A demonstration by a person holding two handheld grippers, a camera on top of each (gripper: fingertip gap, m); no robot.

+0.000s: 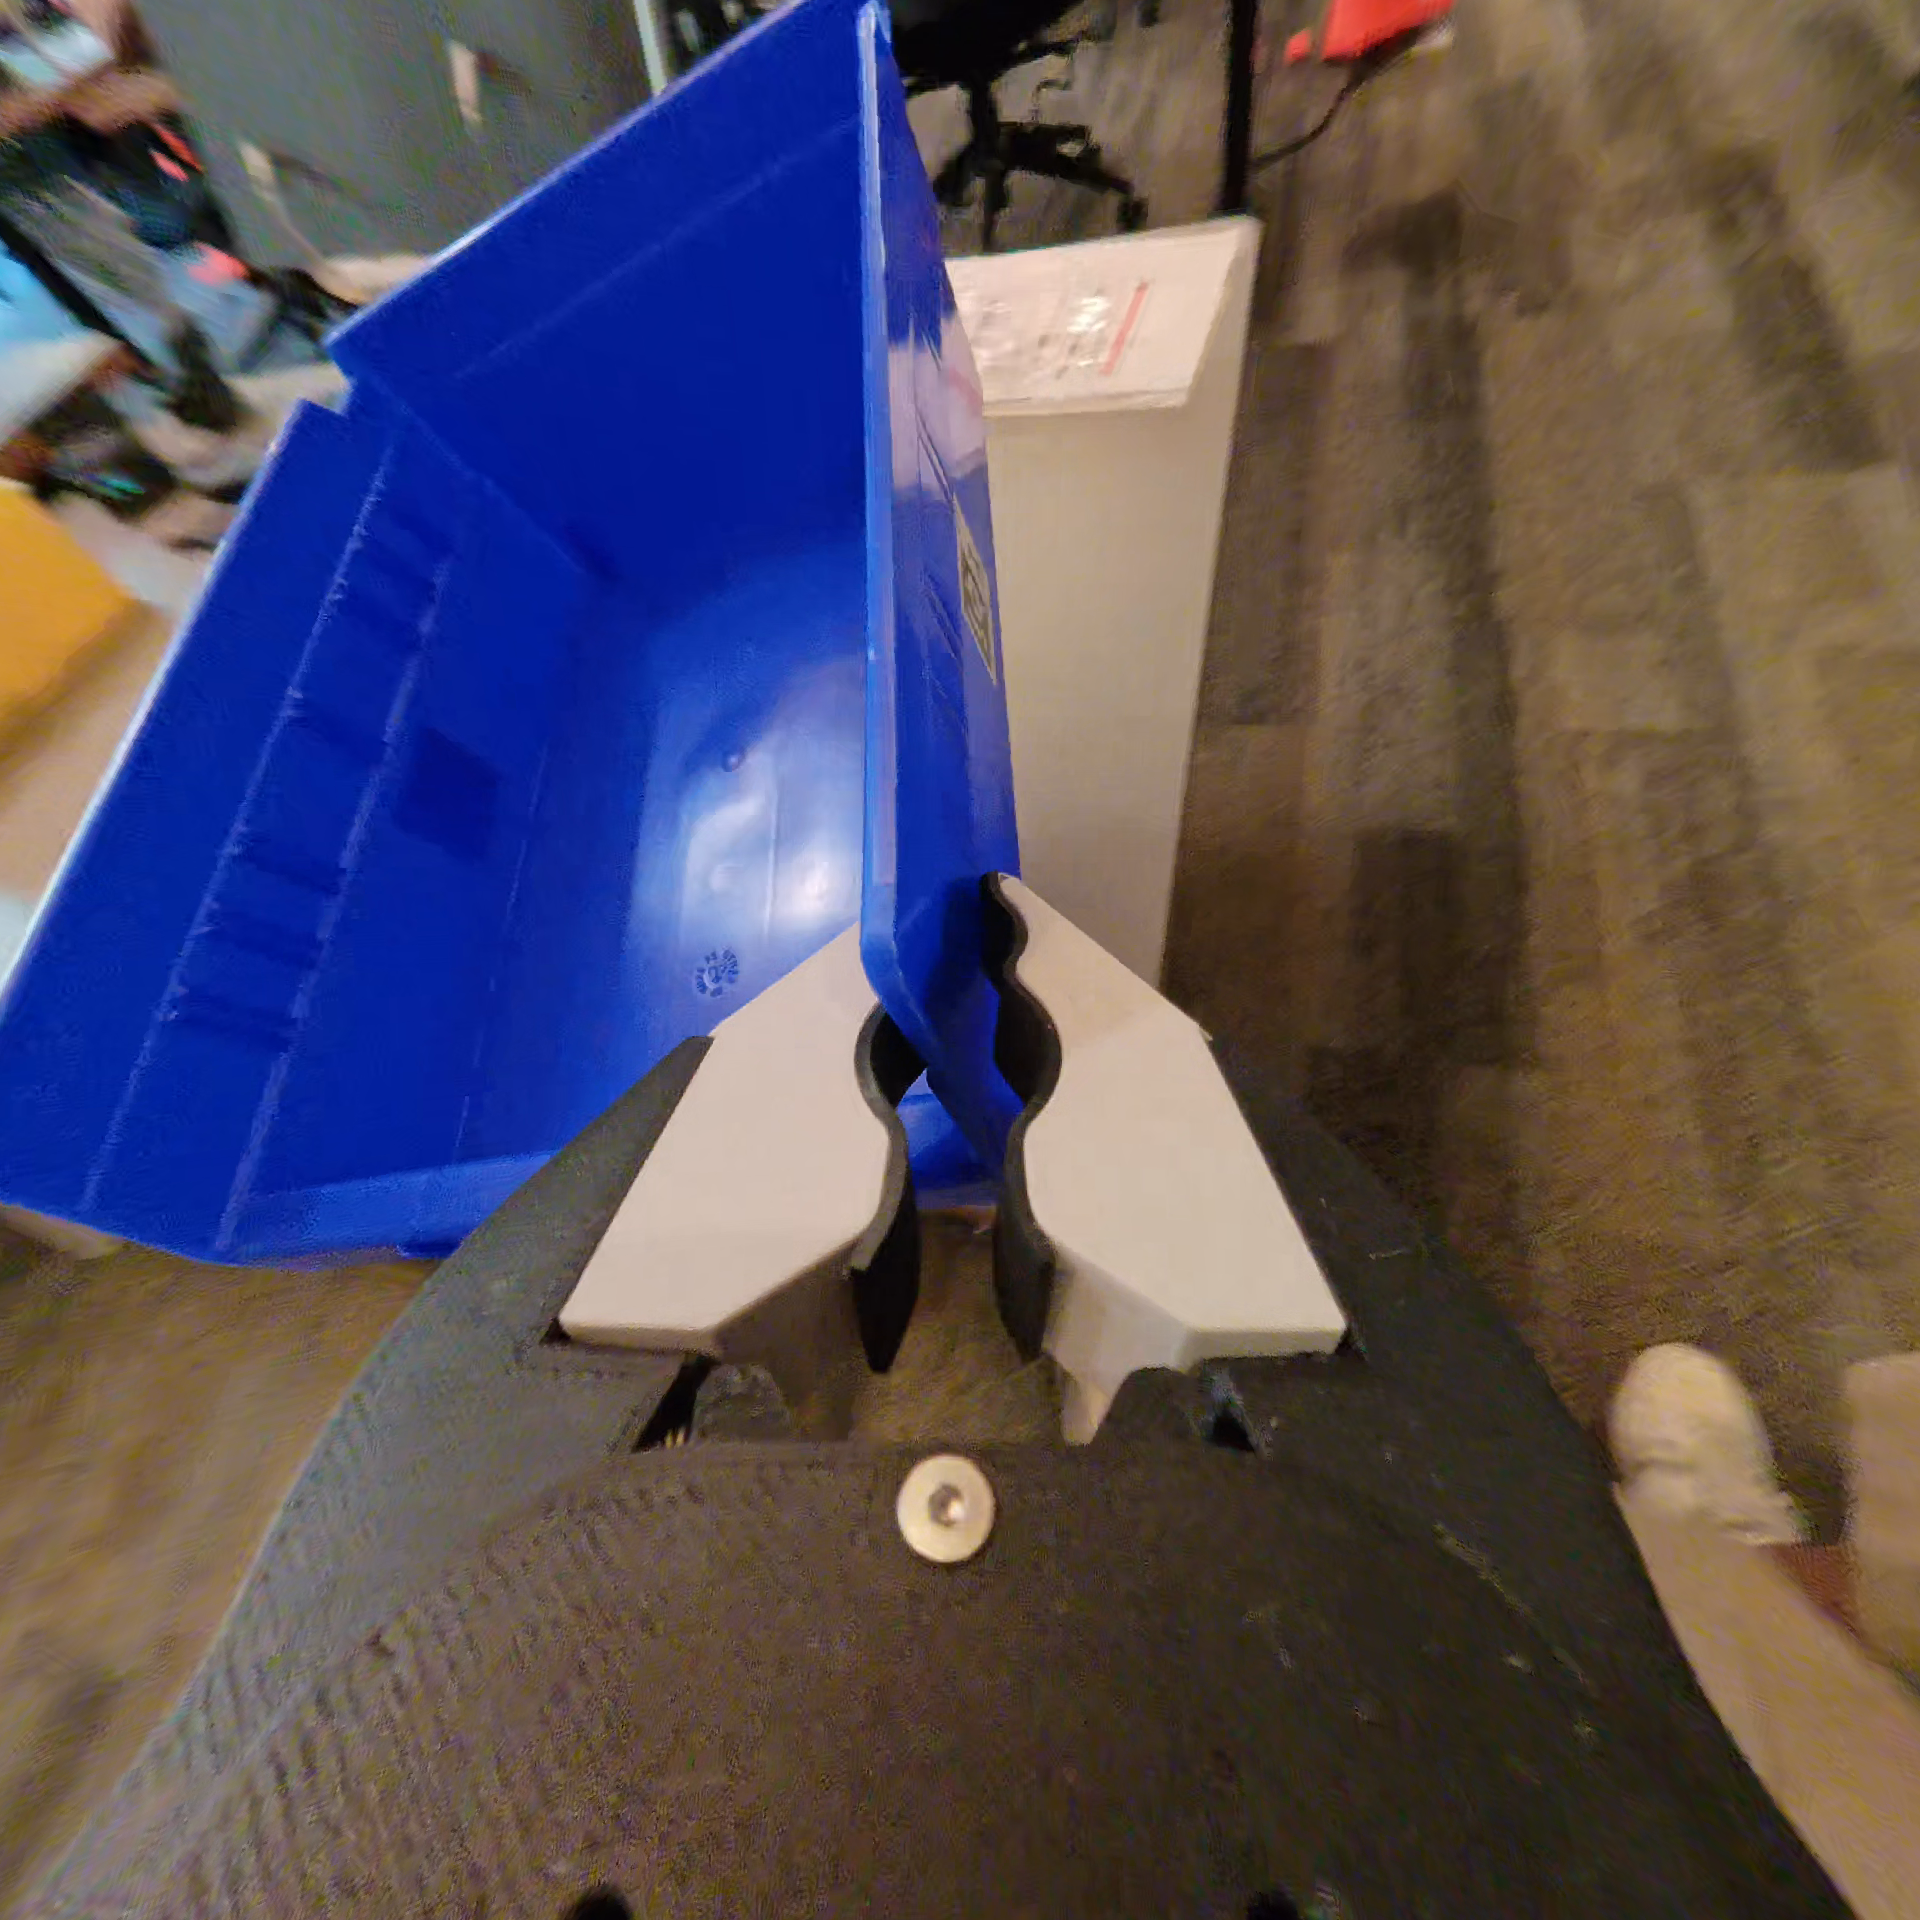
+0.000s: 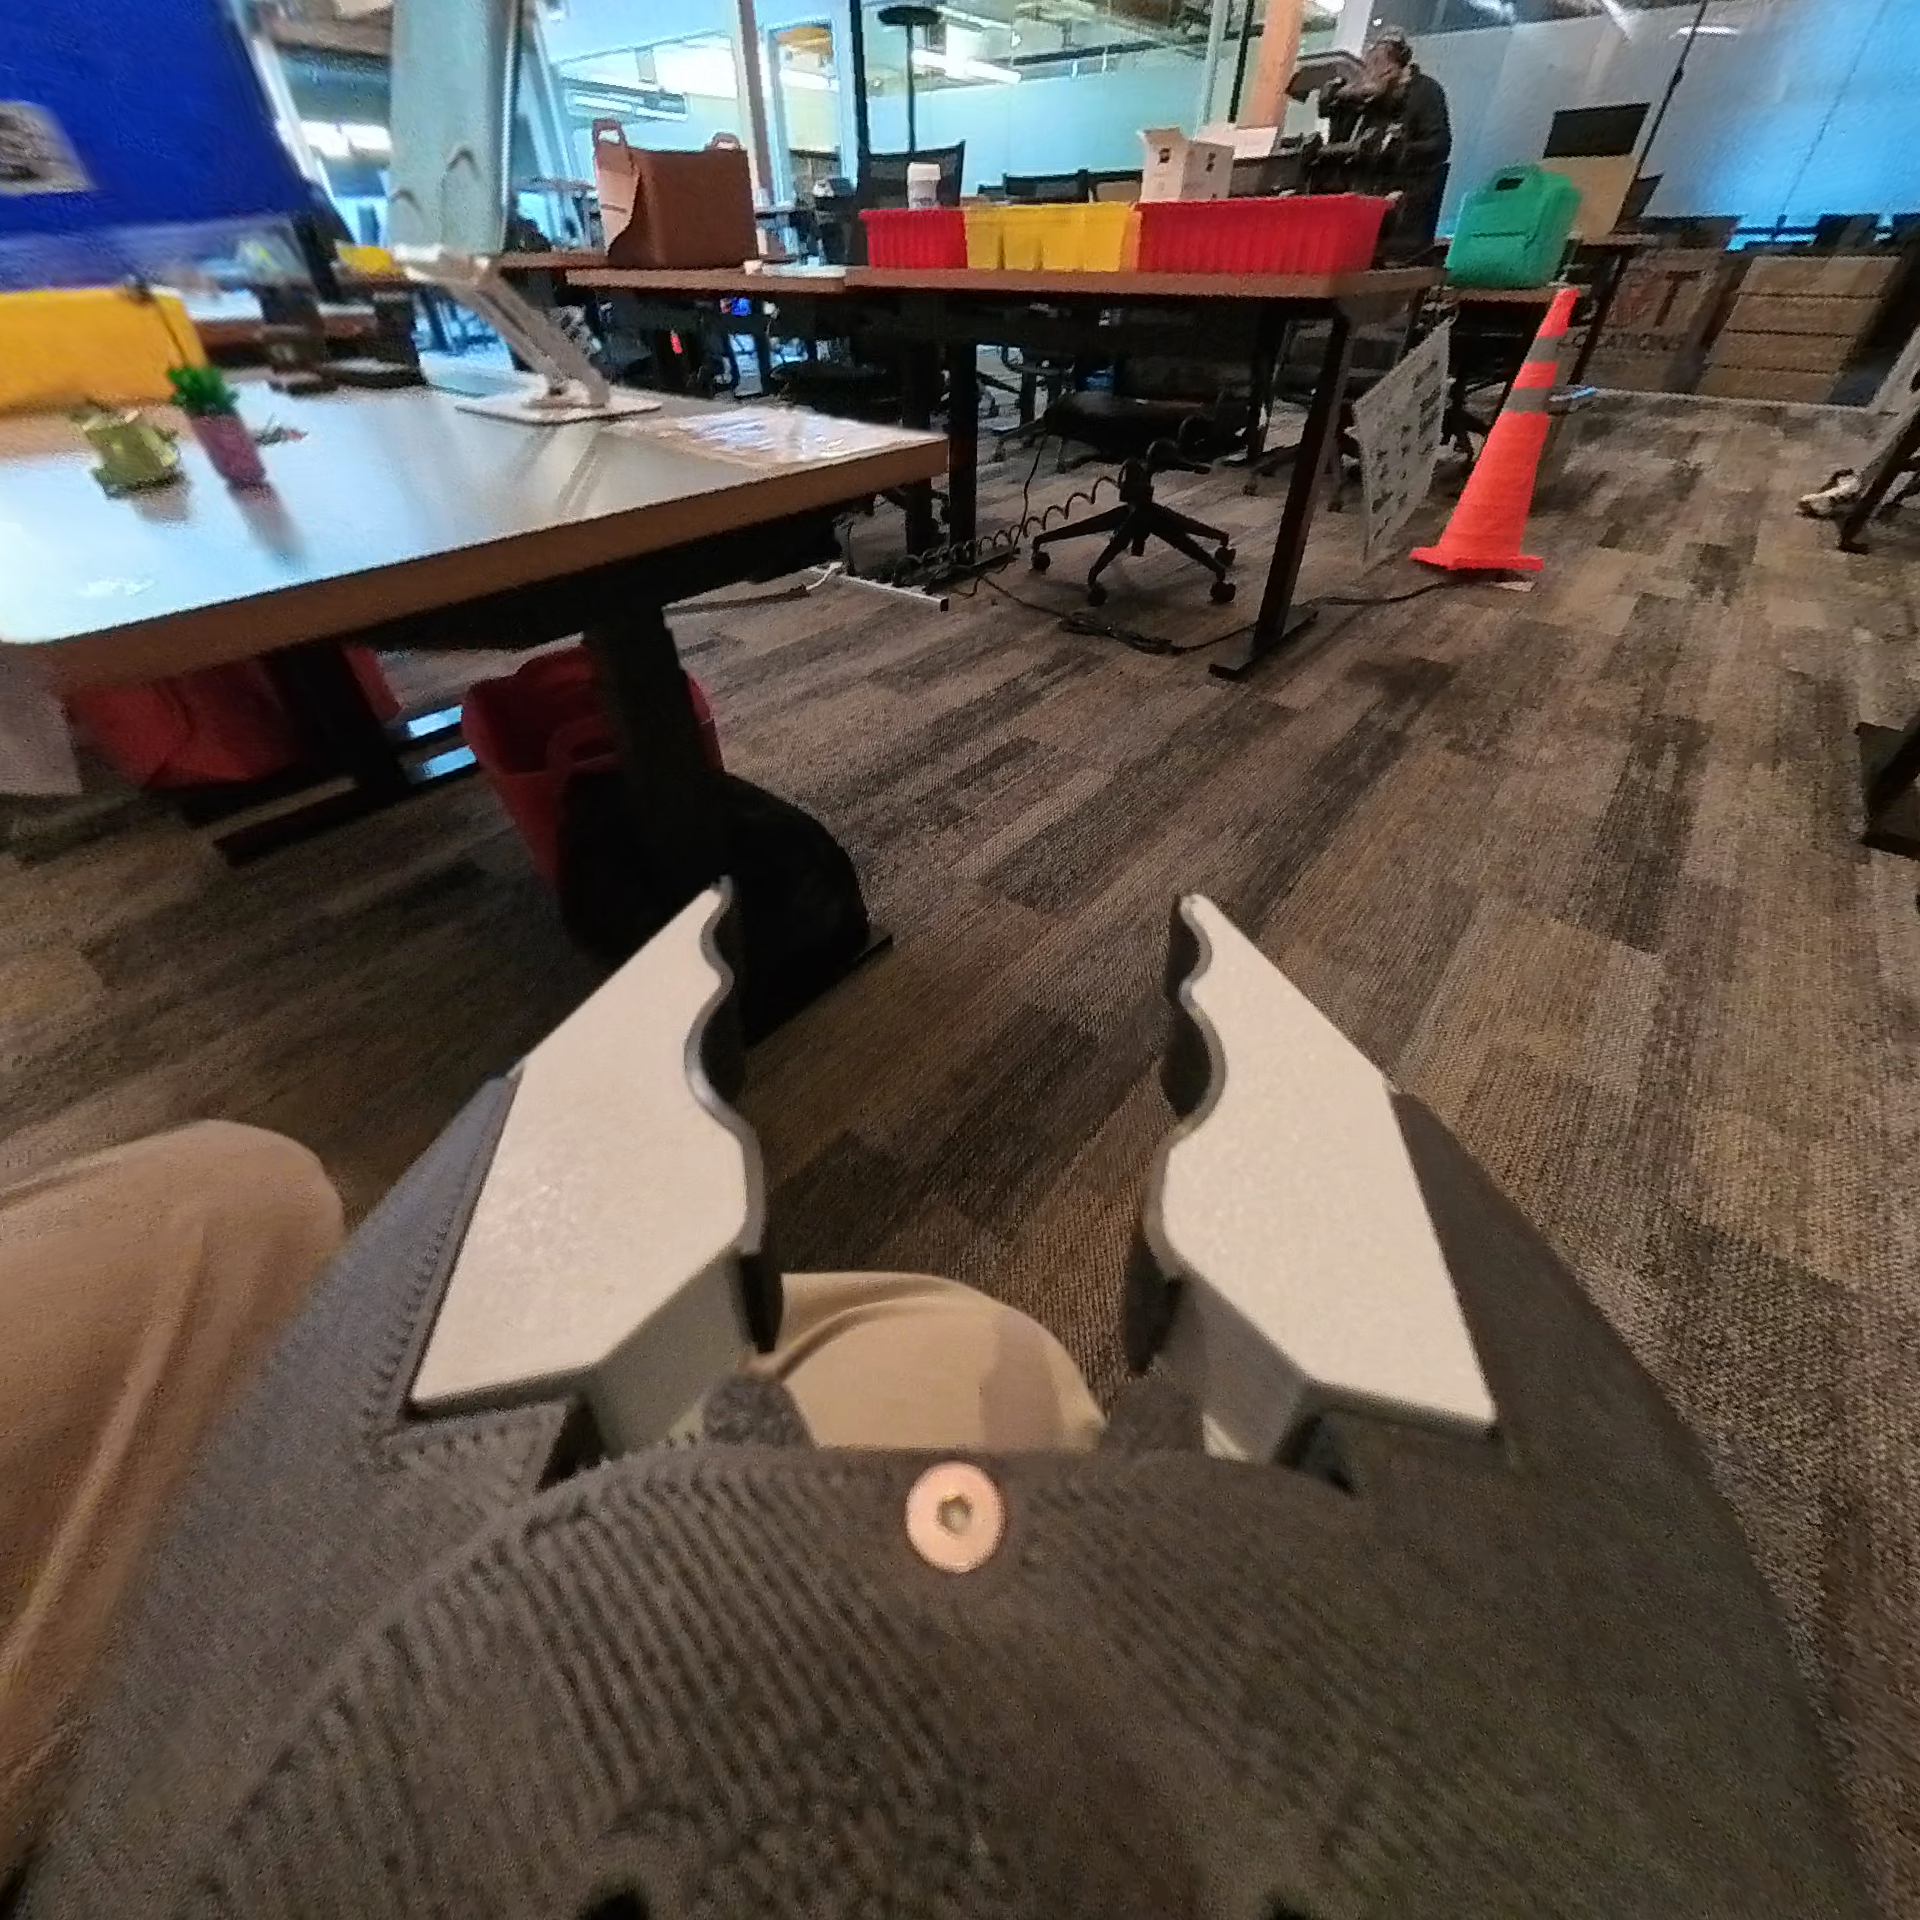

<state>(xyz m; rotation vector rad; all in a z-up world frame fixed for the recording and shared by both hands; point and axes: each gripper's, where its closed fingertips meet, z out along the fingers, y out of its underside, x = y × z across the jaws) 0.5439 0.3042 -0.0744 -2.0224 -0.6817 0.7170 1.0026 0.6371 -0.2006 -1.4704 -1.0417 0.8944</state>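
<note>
My left gripper (image 1: pixel 930 914) is shut on the side wall of a large blue plastic bin (image 1: pixel 520 727). Both pads press on the wall near its corner. The bin is tipped, with its open inside facing the camera, and I see nothing in it. A blue corner of the bin also shows at the top left of the right wrist view (image 2: pixel 135 114). My right gripper (image 2: pixel 951 902) is open and holds nothing, hanging over the carpet (image 2: pixel 1351 831) beside a table leg (image 2: pixel 644 748).
A white box (image 1: pixel 1101 623) stands right behind the bin. A grey table (image 2: pixel 416 520) is at the left, with red bins (image 2: pixel 540 748) under it. An orange cone (image 2: pixel 1496 457) and an office chair (image 2: pixel 1132 499) stand farther off. A person's knee (image 2: pixel 125 1299) and shoe (image 1: pixel 1694 1444) are close. One gripper's finger ends stand about 60 cm off the other's.
</note>
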